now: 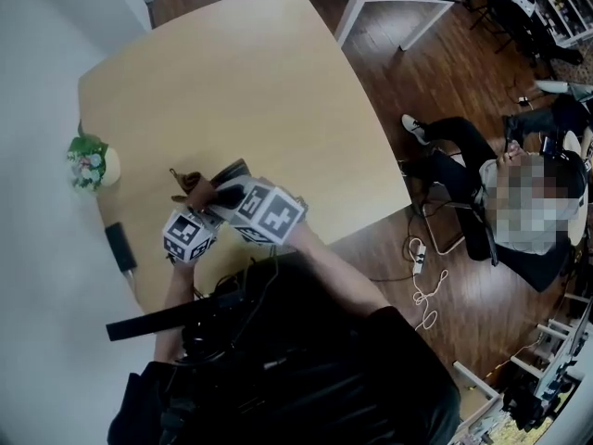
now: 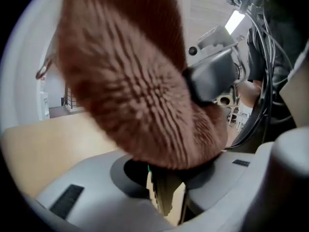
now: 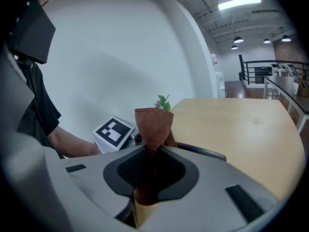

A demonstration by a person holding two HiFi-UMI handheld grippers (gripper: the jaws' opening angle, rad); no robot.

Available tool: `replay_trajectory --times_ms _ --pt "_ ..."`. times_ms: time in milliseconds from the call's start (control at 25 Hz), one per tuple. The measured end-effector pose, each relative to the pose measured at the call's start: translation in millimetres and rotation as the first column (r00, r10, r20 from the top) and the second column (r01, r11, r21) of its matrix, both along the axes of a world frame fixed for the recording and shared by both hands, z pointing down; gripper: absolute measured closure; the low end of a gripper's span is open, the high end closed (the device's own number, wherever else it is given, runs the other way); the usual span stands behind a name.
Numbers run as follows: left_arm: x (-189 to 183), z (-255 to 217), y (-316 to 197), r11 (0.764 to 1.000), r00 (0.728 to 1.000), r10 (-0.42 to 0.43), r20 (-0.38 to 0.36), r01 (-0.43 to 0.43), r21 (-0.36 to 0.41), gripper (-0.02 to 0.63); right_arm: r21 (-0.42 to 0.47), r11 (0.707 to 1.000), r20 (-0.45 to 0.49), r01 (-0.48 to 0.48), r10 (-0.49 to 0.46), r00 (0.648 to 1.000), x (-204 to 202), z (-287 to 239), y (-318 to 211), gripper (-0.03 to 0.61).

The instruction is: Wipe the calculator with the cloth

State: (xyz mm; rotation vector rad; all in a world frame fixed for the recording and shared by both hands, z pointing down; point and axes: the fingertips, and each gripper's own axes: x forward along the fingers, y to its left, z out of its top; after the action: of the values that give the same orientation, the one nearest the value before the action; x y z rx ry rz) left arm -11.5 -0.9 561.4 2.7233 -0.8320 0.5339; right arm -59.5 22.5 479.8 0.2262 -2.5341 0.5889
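Observation:
Near the table's front left edge, my left gripper [image 1: 211, 209] is shut on the dark calculator [image 1: 232, 176] and holds it off the tabletop. Between the jaws of the left gripper [image 2: 166, 187] the calculator [image 2: 164, 190] shows only as a thin slab seen edge-on. My right gripper [image 1: 220, 196] is shut on the brown cloth [image 1: 190, 185]. In the right gripper view the cloth [image 3: 153, 124] sticks up from the right gripper [image 3: 149, 178]. In the left gripper view the cloth [image 2: 130, 71] fills most of the picture, over the calculator, hiding its face.
A small potted plant [image 1: 88, 163] stands at the left edge of the wooden table [image 1: 250, 82]. A slim dark object [image 1: 120, 247] lies near the front left edge. A person sits on a chair [image 1: 528, 202] to the right. Cables [image 1: 422, 286] lie on the floor.

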Motion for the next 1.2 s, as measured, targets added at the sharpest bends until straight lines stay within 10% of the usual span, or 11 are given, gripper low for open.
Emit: replay_trajectory --times_ms 240,400,680,920,1120,1200 --pt "-22 6 3 0.999 0.998 -0.043 -0.049 0.041 -0.035 0.483 -0.037 0.952 -0.145 -0.305 0.297 0.944 91 58 -83 0.522" --pt "-33 18 0 0.965 0.957 -0.173 -0.234 0.117 -0.235 0.483 -0.018 0.909 -0.250 -0.417 0.399 0.882 139 95 -95 0.522" --pt "-78 65 -6 0.756 0.715 -0.550 -0.431 0.208 -0.621 0.477 -0.049 0.988 -0.167 -0.146 0.136 0.976 30 133 -24 0.522" --pt "-99 59 -4 0.600 0.538 -0.749 -0.385 0.306 -0.739 0.358 -0.121 0.993 -0.154 0.014 -0.033 0.988 -26 170 -20 0.522" --pt "-74 58 -26 0.549 0.538 -0.779 -0.322 0.337 -0.765 0.238 -0.213 0.977 -0.171 -0.006 -0.031 0.985 -12 185 -56 0.523" --pt "-53 60 -39 0.575 0.574 -0.745 -0.341 0.292 -0.765 0.198 -0.211 0.975 -0.229 -0.062 0.012 0.973 6 196 -76 0.522"
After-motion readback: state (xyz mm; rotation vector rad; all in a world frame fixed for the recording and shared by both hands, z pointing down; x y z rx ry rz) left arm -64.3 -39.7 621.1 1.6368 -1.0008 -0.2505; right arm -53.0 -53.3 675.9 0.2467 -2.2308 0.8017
